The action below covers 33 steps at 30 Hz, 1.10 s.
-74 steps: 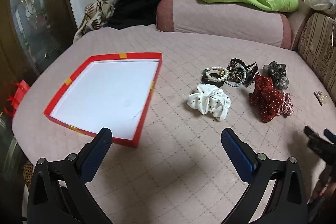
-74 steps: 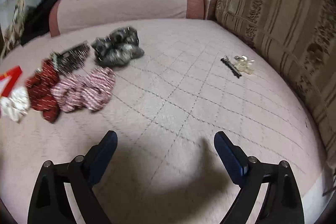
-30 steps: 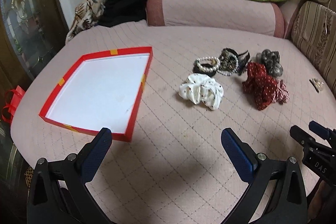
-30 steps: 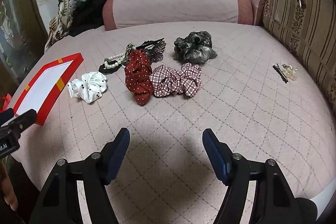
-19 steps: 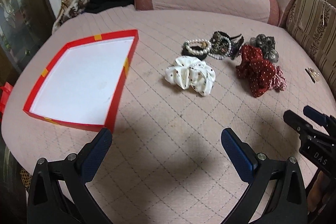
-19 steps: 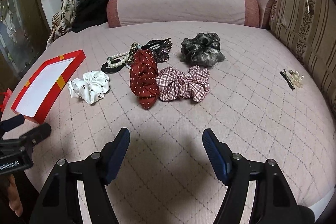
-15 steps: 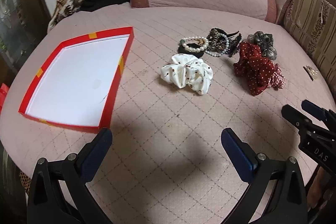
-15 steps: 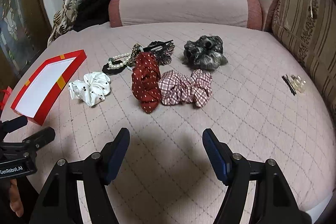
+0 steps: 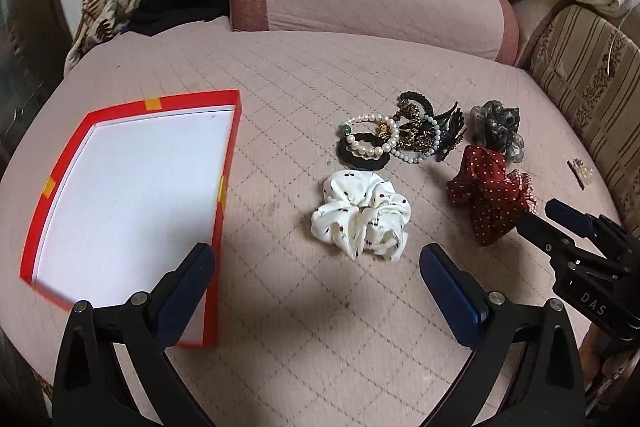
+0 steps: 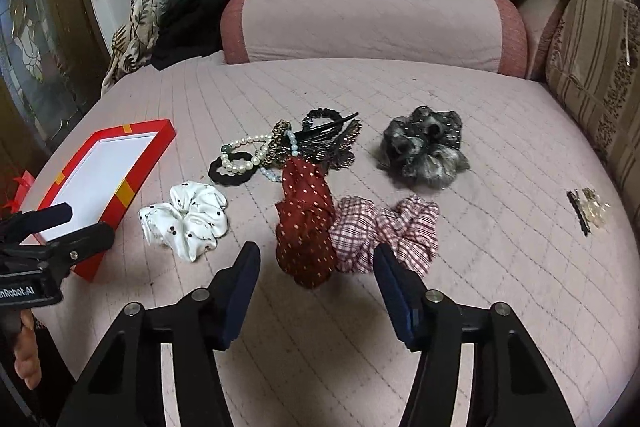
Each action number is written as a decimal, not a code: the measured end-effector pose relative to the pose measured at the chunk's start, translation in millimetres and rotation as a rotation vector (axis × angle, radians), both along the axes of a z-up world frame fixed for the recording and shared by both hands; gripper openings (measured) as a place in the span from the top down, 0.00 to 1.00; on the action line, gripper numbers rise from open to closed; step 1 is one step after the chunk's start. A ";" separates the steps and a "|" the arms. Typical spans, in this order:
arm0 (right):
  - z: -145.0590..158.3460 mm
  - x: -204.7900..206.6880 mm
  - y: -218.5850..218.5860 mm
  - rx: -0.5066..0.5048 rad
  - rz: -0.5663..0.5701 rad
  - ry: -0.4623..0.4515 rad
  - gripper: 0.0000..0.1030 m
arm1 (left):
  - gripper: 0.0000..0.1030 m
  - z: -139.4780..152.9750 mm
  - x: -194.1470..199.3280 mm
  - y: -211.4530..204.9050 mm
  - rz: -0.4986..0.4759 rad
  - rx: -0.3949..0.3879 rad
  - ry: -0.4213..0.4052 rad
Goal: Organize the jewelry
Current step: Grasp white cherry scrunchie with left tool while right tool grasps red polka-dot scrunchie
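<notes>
The jewelry pile [image 10: 280, 151], pearls and hair clips, lies on the pink quilted bed [image 10: 500, 155] between the red box [image 10: 132, 163] and the grey scrunchie [image 10: 424, 147]. The right gripper [image 10: 316, 267] has just been narrowing, with nothing pressed between its jaws, which stand apart above the dotted red scrunchie [image 10: 304, 227]. The left gripper [image 9: 316, 275] is wide apart and empty.

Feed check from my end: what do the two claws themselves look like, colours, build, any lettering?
Both match: black angular plastic arms with silver pivot screws and dark blue finger pads. The right claw carries white "DAS" lettering on its body, the left claw white lettering ending "nRobot.AI". No cables or sleeves show.
</notes>
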State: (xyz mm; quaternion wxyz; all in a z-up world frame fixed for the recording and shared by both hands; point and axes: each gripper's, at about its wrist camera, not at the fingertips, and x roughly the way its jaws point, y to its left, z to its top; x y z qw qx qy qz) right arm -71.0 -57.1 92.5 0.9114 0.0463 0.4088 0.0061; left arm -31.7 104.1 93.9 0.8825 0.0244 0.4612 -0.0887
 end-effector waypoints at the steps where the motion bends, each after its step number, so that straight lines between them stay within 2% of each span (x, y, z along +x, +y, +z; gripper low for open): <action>1: -1.2 2.3 0.5 0.000 0.002 0.004 0.40 | 0.01 -1.9 3.2 -1.8 -0.007 -0.003 0.006; 7: -8.7 15.0 8.7 -0.006 0.012 0.026 0.40 | 0.01 -20.8 27.3 -12.8 -0.038 -0.023 0.047; 9: -10.4 18.8 11.1 -0.013 0.015 0.025 0.42 | 0.06 -29.6 35.5 -15.1 -0.043 -0.035 0.078; 10: -11.0 20.3 11.6 -0.016 0.017 0.024 0.44 | 0.12 -34.3 39.3 -17.0 -0.050 -0.045 0.096; 12: -13.2 24.3 13.9 -0.026 0.022 0.027 0.54 | 0.20 -43.5 46.6 -22.3 -0.063 -0.054 0.129; 13: -14.8 26.1 14.7 -0.030 0.024 0.030 0.57 | 0.30 -48.5 49.4 -25.6 -0.072 -0.051 0.141; 14: -17.4 28.4 16.1 -0.035 0.028 0.034 0.64 | 0.45 -52.3 51.1 -28.1 -0.078 -0.047 0.153; 15: -20.1 30.7 16.6 -0.040 0.028 0.040 0.74 | 0.55 -57.4 53.4 -31.0 -0.083 -0.038 0.173; 16: -23.4 33.0 16.5 -0.042 0.028 0.051 0.80 | 0.78 -61.7 54.4 -33.0 -0.085 -0.035 0.191; 17: -25.7 34.6 15.0 -0.036 0.026 0.064 0.88 | 0.83 -63.0 53.7 -33.7 -0.084 -0.041 0.198; 21: -18.6 27.5 11.4 0.008 0.029 0.044 0.90 | 0.85 -43.6 40.5 -23.6 -0.074 -0.103 0.147; 28: 15.4 12.1 23.4 0.044 0.064 -0.020 0.91 | 0.85 8.3 12.1 4.5 -0.074 -0.187 0.060; 33: 42.3 6.9 43.4 0.081 0.119 -0.054 0.91 | 0.85 40.5 6.4 53.9 -0.024 -0.203 0.003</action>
